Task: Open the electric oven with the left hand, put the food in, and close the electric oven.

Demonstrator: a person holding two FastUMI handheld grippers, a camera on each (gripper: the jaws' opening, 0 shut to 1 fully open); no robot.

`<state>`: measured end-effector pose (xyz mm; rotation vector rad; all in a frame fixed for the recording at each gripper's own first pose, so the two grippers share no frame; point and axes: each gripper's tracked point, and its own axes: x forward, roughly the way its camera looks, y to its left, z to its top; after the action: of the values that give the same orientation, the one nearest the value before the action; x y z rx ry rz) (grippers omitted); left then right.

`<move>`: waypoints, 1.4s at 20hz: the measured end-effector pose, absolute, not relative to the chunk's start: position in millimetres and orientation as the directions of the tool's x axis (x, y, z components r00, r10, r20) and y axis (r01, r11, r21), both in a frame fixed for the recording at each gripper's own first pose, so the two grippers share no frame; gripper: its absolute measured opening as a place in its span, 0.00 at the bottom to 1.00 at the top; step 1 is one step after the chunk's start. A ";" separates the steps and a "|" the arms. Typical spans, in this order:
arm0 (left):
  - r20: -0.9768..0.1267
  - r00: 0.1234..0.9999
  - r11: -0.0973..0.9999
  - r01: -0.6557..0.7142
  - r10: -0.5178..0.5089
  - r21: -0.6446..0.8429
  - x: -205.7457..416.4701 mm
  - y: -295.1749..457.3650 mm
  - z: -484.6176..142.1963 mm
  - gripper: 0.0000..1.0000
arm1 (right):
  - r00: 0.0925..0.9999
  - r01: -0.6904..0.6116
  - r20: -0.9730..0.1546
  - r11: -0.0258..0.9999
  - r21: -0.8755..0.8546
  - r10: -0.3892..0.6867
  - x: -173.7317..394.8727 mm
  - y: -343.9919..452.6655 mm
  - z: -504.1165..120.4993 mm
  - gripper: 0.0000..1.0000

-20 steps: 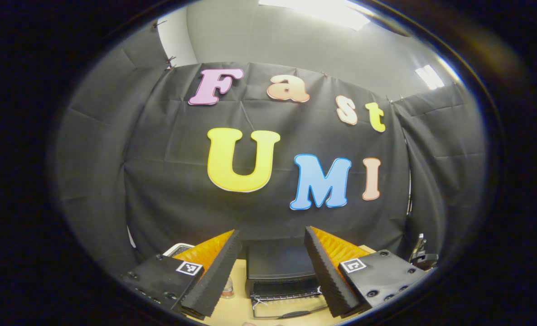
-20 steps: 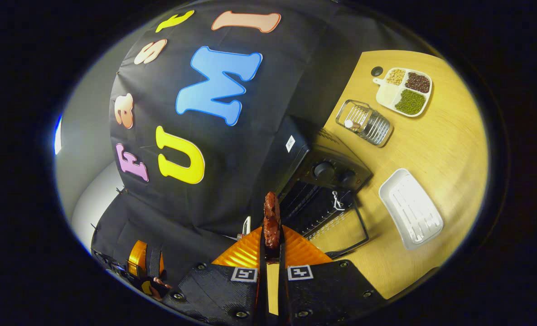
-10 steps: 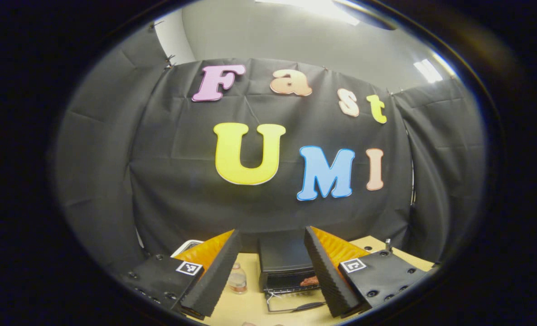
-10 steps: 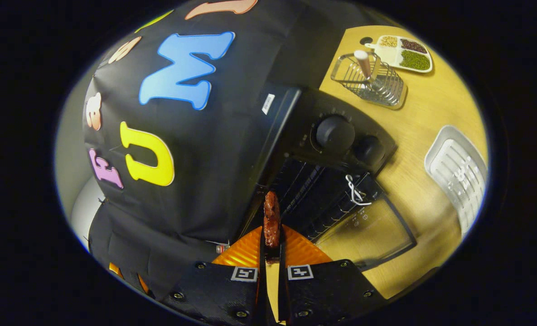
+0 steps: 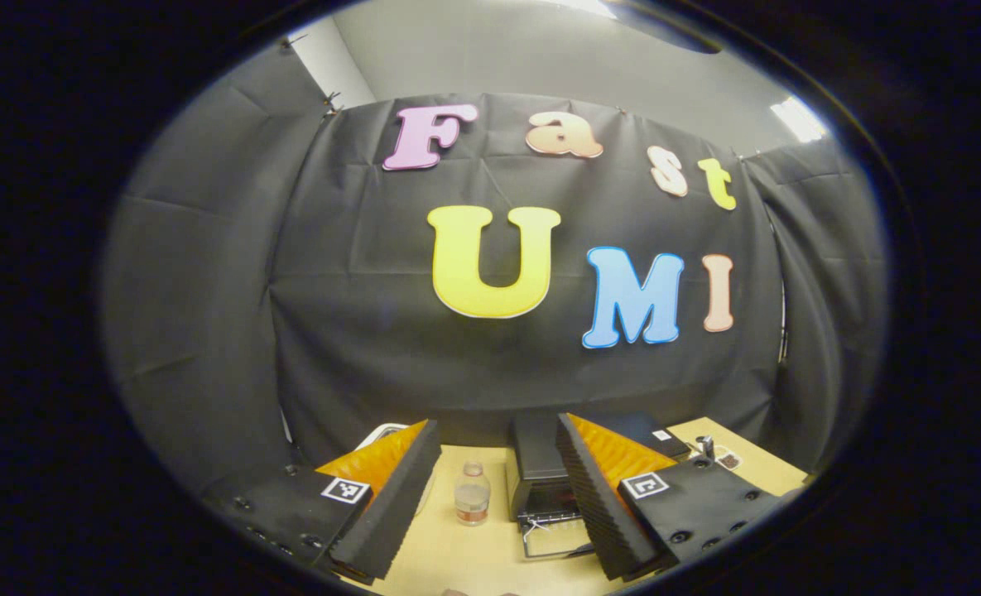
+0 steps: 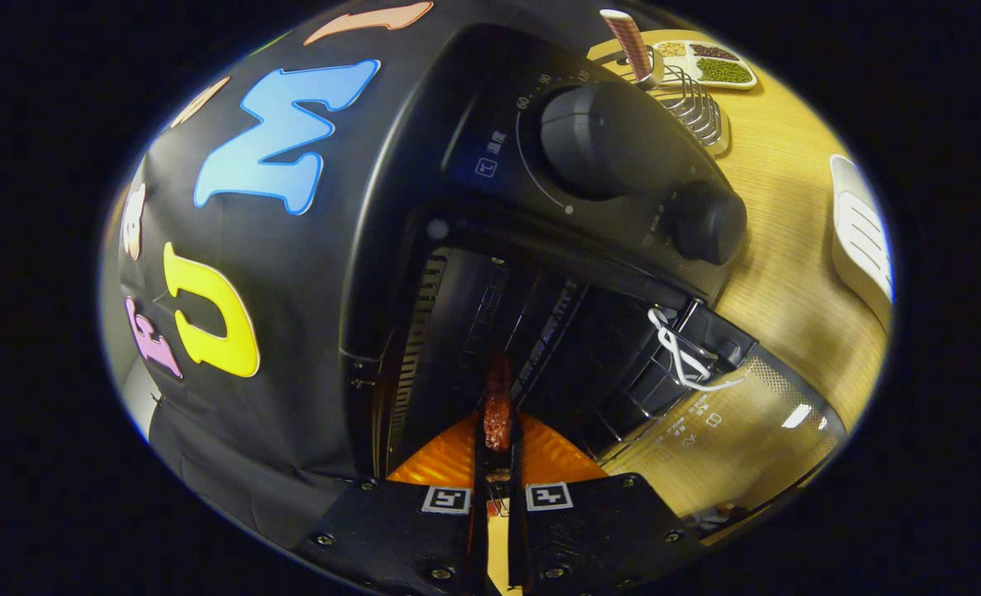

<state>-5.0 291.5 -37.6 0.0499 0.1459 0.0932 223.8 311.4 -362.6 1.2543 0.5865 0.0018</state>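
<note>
Right gripper view looks straight into the black electric oven (image 6: pixel 457 207), with the right tongs (image 6: pixel 497 430) rolled over so that the oven and the tabletop appear tipped on their side. These tongs are clenched on a flat reddish-brown piece of meat (image 6: pixel 497 397), both black pads pressing its faces and the meat standing edge-on between them. The meat's far end reaches past the door frame into the dark cavity, ahead of the tong tips, close to the ribbed side wall and the wire rack rails. The oven's glass door (image 6: pixel 730 430) lies folded down to the right of the tongs, a white cord loop (image 6: pixel 680 356) hanging at its hinge end. Two round black knobs (image 6: pixel 614 141) sit on the control panel beyond the cavity. Farther off on the light wooden tabletop (image 6: pixel 788 207) are a metal wire rack (image 6: pixel 693 91), a white divided dish of beans (image 6: pixel 705 64) and a white ridged tray (image 6: pixel 858 232).

Left gripper view shows the left tongs (image 5: pixel 498 497) held level and well back from the oven (image 5: pixel 540 480), their orange-backed black foam fingers (image 5: pixel 391 505) spread wide apart with nothing between them. Seen between the fingers, the oven stands small with its door dropped open, and a small clear bottle (image 5: pixel 472 503) stands on the tabletop just to its left.
</note>
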 end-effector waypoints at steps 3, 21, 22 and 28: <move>-0.154 0.983 0.994 -0.095 0.101 0.046 -3.2 292.3 -42.4 0.95 | 0.838 0.346 -0.477 0.416 0.841 0.267 227.4 307.9 -369.7 0.12; -0.150 0.970 0.981 0.192 -0.193 -0.018 33.2 177.7 -58.0 0.98 | 0.857 0.232 -0.504 0.799 0.555 0.102 100.9 189.7 -266.9 0.84; -0.153 0.968 0.980 0.196 -0.197 -0.019 34.0 171.8 -60.2 0.97 | 0.872 0.218 -0.482 0.819 0.531 0.081 96.3 179.4 -254.0 0.84; -0.168 0.966 0.981 0.192 -0.195 -0.037 37.3 135.3 -72.3 0.93 | 0.936 0.103 -0.347 0.904 0.415 0.053 72.4 144.0 -178.6 0.84</move>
<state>37.3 135.3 -72.3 -0.0201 0.1715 -0.1956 72.4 144.0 -178.6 0.4429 0.3607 -0.0264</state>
